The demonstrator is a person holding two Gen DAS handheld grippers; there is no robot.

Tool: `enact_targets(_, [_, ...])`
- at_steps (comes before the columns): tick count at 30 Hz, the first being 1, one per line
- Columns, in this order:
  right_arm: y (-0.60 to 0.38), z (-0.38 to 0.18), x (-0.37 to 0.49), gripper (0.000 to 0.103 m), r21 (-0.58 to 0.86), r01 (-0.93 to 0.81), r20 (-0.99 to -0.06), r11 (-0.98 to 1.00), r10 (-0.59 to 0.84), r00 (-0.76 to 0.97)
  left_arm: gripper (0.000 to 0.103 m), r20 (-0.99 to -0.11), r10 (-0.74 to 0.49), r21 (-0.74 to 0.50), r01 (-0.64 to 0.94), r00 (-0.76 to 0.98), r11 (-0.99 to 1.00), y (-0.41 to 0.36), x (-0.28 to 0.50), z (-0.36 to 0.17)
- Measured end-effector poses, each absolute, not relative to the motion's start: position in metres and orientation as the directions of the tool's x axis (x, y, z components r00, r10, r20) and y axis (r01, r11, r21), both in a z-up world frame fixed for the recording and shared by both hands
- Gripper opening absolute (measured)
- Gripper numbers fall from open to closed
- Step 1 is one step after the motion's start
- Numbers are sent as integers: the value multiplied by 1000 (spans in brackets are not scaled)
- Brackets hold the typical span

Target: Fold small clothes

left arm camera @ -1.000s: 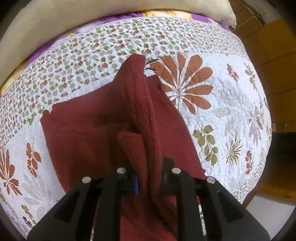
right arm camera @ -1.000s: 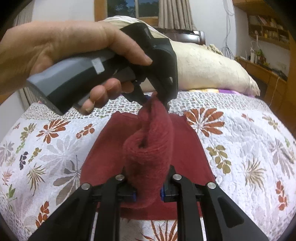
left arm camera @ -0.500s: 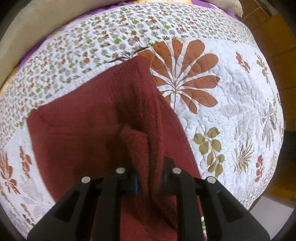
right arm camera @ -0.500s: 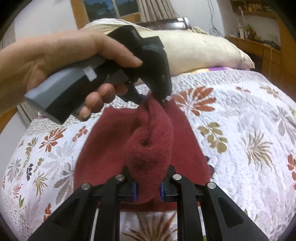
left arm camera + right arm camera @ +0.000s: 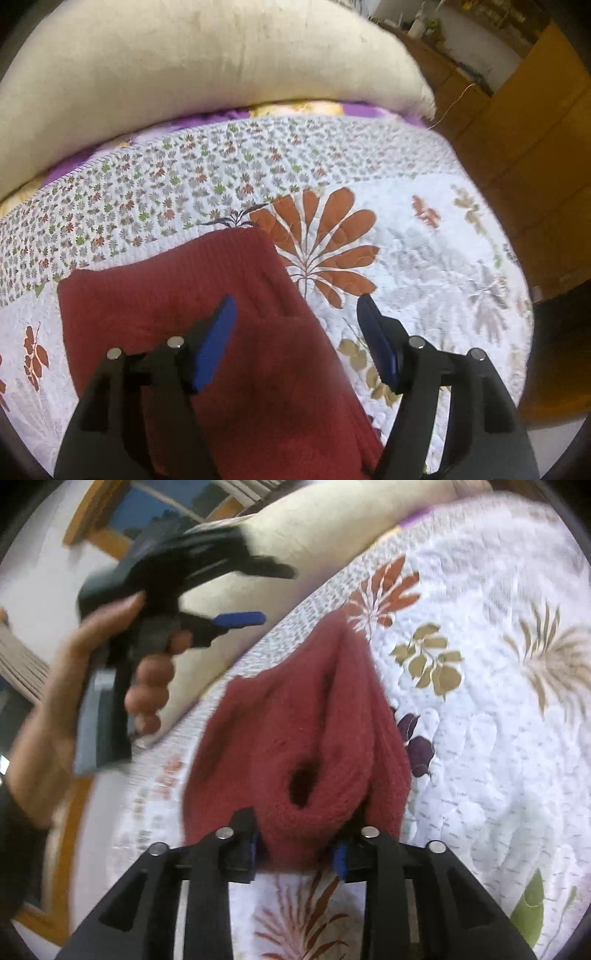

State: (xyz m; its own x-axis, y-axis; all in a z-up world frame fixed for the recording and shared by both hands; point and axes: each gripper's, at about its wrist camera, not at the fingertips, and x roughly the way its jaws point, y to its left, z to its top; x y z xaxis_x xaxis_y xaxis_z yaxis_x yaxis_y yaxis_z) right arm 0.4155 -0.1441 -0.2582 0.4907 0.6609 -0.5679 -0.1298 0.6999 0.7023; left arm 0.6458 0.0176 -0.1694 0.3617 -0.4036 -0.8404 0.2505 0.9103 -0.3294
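Whereas a second ago both pinched the dark red knitted garment (image 5: 207,306), the left gripper (image 5: 295,332) has spread its jaws, fold laid; the right gripper (image 5: 299,845) still grips the bunched edge.

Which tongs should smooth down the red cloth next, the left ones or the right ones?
Probably the left. The left tongs are open and empty above the red cloth, free to press it flat. The right tongs are shut on a bunched end of it, so they must let go first.
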Motion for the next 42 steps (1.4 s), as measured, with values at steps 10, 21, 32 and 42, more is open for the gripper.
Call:
enact_targets(10, [-173, -259, 456, 68, 899, -53, -396, 434, 860, 322, 66, -722, -638, -558, 318, 268, 766, 82, 569, -165])
enact_targets(21, [-172, -288, 475, 40, 890, 35, -454, 455, 875, 169, 38, -647, -755, -729, 208, 103, 653, 115, 490, -261])
enact_targets(32, [-135, -278, 491, 25, 901, -18, -428, 434, 895, 127, 39, -487, -861, -798, 328, 146, 506, 126, 460, -224])
enact_targets(42, [-153, -280, 544, 53, 906, 13, -422, 423, 900, 107, 24, -625, -777, -762, 158, 76, 628, 127, 478, -293])
